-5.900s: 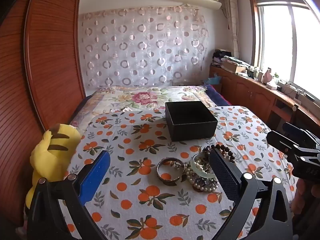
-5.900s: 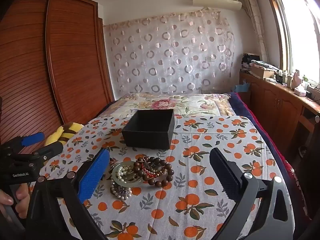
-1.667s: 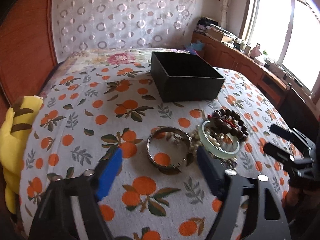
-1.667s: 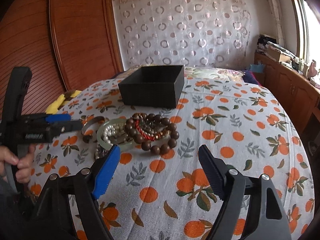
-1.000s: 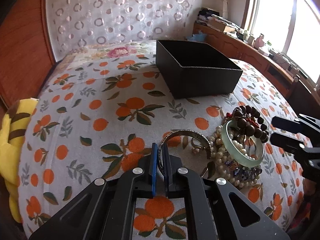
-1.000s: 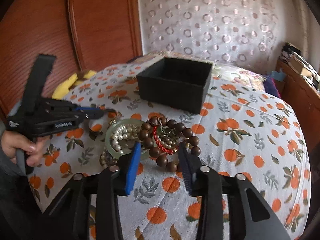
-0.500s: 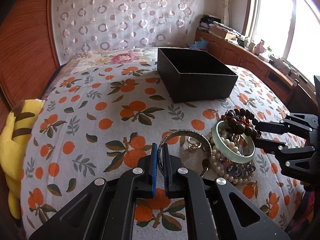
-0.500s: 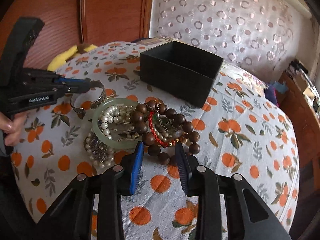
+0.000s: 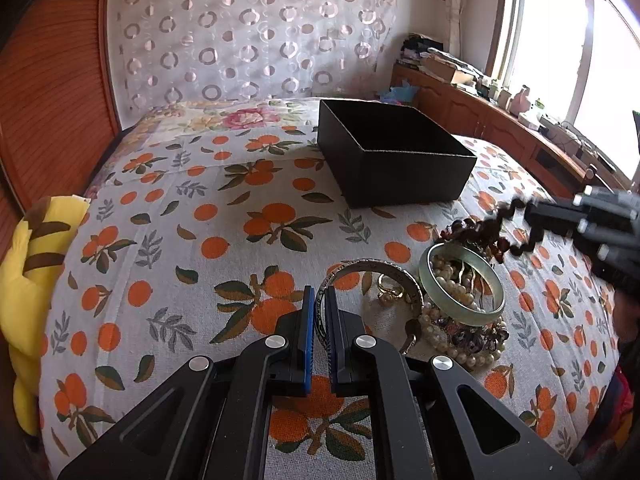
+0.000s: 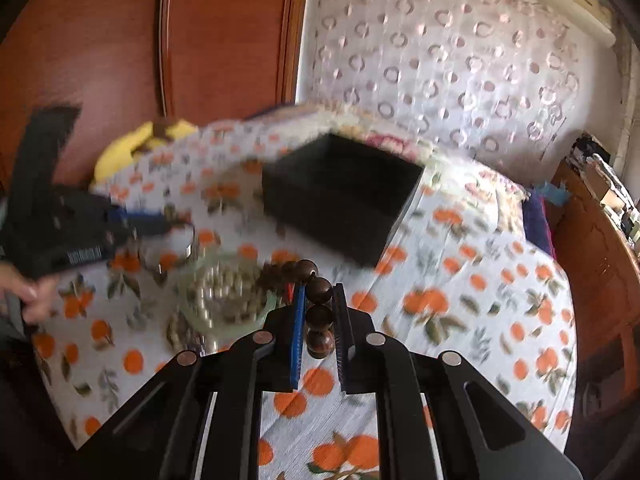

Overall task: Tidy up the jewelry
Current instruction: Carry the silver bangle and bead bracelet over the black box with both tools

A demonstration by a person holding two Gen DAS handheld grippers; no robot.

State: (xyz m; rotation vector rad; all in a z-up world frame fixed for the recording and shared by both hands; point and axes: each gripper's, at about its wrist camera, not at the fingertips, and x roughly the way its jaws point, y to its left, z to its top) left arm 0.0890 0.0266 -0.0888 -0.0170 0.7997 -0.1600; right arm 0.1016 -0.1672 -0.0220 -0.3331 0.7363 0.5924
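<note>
Your left gripper (image 9: pixel 320 300) is clamped on the silver bangle's (image 9: pixel 370 270) near rim, mid-bed by the jewelry pile (image 9: pixel 460 304). Your right gripper (image 10: pixel 318 300) is closing w/ the wooden bead bracelet (image 10: pixel 316 288) between its pads, nr the black box (image 9: pixel 396 160).

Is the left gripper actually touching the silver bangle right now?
Touching. The left wrist view shows the left gripper shut on the silver bangle, whose rim runs between the two pads with no gap.
</note>
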